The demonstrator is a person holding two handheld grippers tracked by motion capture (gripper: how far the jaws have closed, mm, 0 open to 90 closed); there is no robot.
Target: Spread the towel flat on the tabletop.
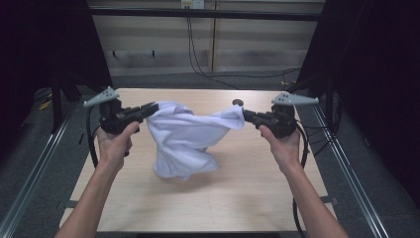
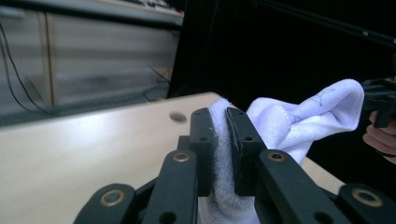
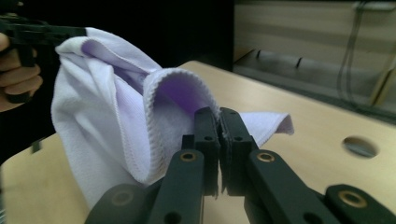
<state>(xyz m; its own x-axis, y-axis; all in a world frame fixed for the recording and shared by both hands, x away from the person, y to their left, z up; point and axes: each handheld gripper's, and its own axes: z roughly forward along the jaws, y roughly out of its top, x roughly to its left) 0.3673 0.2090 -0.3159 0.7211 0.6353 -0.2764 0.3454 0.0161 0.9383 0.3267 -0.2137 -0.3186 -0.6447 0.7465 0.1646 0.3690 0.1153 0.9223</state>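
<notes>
Count: two hands, two grippers, one towel, one desk.

Near edge of desk is bare; both forearms come in over it. Left gripper clamped on one corner of the white towel, right gripper clamped on the opposite corner. Towel hangs between them above mid-desk, middle sagging; can't tell if the lowest fold touches the wood. Small round hole near the far edge.

Left gripper view: towel edge pinched between the jaws, cloth bunched thick in the gap; faint blue stitching on the far corner, not visible from the high view. Right gripper view: jaws nearly together on the hemmed edge; hem stitching is clear here.
</notes>
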